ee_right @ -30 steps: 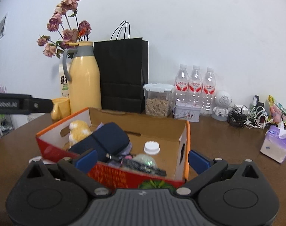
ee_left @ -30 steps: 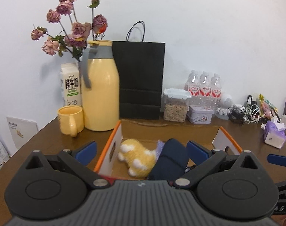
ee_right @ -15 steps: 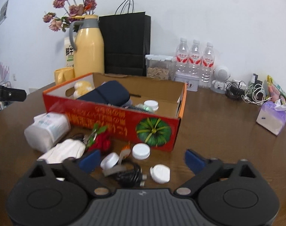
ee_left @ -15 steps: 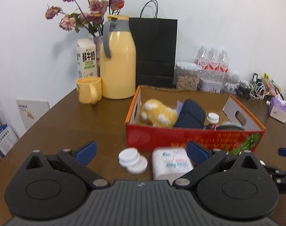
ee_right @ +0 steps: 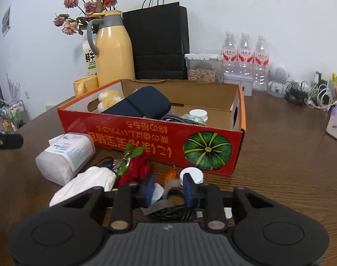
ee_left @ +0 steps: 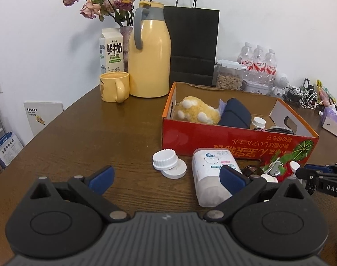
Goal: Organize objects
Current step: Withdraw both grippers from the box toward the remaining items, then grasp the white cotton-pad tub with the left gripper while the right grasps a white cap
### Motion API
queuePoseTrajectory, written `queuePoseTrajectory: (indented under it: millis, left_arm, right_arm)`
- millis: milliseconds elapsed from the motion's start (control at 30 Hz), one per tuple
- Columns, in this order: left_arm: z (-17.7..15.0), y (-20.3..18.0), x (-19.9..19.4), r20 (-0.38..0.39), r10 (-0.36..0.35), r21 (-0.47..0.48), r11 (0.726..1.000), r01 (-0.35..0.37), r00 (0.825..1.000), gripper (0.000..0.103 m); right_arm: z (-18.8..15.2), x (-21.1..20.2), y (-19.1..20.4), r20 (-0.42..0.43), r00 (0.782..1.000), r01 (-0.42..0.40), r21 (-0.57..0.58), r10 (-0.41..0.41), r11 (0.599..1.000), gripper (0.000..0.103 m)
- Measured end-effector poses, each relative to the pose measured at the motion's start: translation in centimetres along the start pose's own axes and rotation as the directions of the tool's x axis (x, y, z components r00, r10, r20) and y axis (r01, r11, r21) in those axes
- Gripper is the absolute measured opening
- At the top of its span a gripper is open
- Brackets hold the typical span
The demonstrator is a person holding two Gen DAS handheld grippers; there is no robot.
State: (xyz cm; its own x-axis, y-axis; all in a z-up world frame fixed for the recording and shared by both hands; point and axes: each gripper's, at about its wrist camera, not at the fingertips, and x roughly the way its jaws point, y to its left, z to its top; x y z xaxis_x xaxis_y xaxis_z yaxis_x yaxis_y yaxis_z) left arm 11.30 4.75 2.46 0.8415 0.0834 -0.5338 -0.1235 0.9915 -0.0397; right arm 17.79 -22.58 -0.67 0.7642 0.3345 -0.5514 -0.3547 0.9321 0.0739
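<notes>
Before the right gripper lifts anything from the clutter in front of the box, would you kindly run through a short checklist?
1. Right gripper jaws have just been closing around a small orange-tipped item: grip cannot tell.
2. White cap beside the right finger, apart from the grasp: cannot tell.
3. Black cable below the jaws, could snag: not ok.
4. Free space in the cardboard box: ok.
5. Left gripper open, holding nothing: ok.

Milk carton: "鲜牛奶", "FRESH MILK" under it. Black arm at right edge, left wrist view: "DAS". Red box: upside-down print, unreadable.
</notes>
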Motion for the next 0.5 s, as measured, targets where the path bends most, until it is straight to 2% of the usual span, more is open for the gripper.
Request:
queuePoseTrajectory:
  millis: [33, 133, 500]
  left_arm:
    - [-0.1, 0.0, 0.1, -0.004, 0.000, 0.000, 1.000, 0.000, 1.000, 0.103]
    - [-0.2, -0.1, 0.6, -0.018, -0.003, -0.002, 1.000, 0.003, 1.000, 0.103]
    - [-0.3, -2.5, 3.5, -0.074, -0.017, 0.014, 1.000, 0.019, 0.997, 0.103]
  right_arm:
    - [0.0, 0.0, 0.0, -0.002, 1.000, -0.010, 0.002, 0.010, 1.000, 0.011]
    - [0.0, -0.2, 0.1, 0.008, 1.000, -0.022, -0.004, 0.022, 1.000, 0.004]
    - [0.5, -2.8, -0.2, 0.098, 0.995, -0.029, -0.006, 0.029, 1.000, 0.002]
